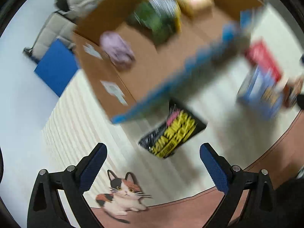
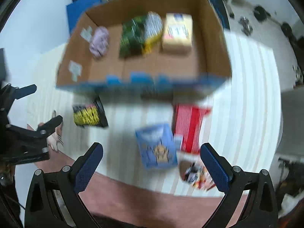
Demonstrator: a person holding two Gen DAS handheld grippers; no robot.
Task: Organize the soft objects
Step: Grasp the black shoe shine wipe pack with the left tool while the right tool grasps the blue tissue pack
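Left gripper: spread, empty
Right gripper: spread, empty
Blue packet: just ahead of right gripper
Black-yellow packet: just ahead of left gripper

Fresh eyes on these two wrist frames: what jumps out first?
The big open brown cardboard box with a blue front edge dominates, holding a lilac soft bundle, a green packet and a tan parcel. In front of it on the pale striped mat lie a black-and-yellow packet, a blue pouch and a red packet. Both the left gripper and the right gripper are open and hold nothing.
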